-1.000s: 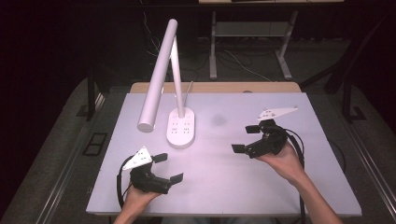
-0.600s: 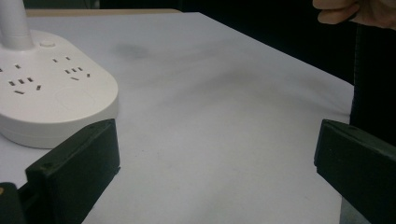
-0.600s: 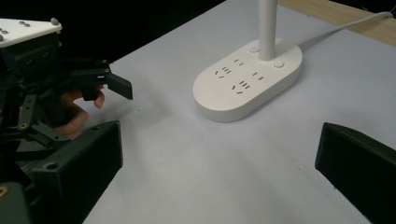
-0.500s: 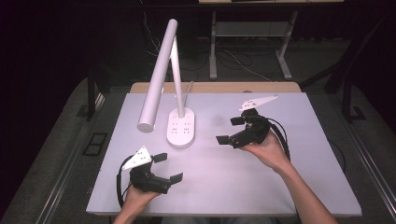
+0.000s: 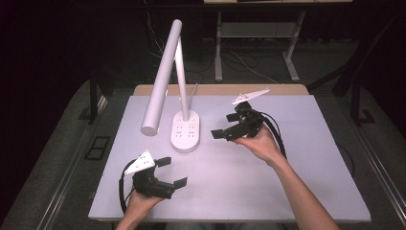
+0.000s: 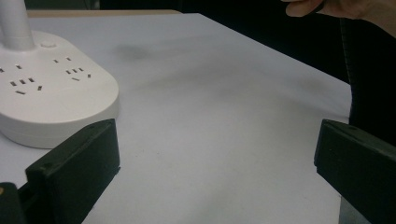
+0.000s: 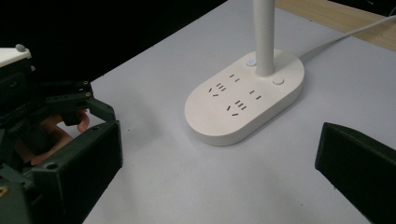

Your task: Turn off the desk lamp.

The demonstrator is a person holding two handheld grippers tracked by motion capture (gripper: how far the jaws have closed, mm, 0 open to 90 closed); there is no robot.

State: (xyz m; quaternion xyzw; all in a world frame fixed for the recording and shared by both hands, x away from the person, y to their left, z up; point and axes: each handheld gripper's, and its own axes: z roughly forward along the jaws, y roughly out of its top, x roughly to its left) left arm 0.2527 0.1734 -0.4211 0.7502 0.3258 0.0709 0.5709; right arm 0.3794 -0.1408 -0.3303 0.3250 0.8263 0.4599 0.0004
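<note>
While your left hand (image 5: 139, 203) rests at the near left of the white counter (image 5: 297, 167), your left claw (image 5: 171, 171) sits low over the surface with its jaws spread wide and nothing between them; in the left gripper view those two black jaws stand far apart at the bottom corners, framing bare counter. A grey three-cornered plate (image 5: 140, 161) tops that claw, and its black cable (image 5: 122, 184) loops back beside your wrist. Farther in and just right of it stands the white desk lamp: its oval base (image 5: 186, 130), which carries rows of power sockets (image 7: 233, 95) and two small round buttons (image 7: 278, 80), lies flat on the counter near the far edge. From the base a slim stem (image 5: 181, 81) rises upright, and the long tube-shaped lamp head (image 5: 161, 81) slopes down from the top toward the left, ending above the counter, apart from the base. A thin white cord (image 7: 348, 33) runs from the base toward the wooden strip (image 5: 220, 89) at the counter's far edge. To the right of the base, near it but not touching, your right claw (image 5: 228, 125) is held off the counter in your right hand (image 5: 261, 142), pointed leftward at the base. Its jaws are also wide apart and hold nothing; in the right gripper view the base lies between and beyond them, with your left claw visible farther off at the left edge.
</note>
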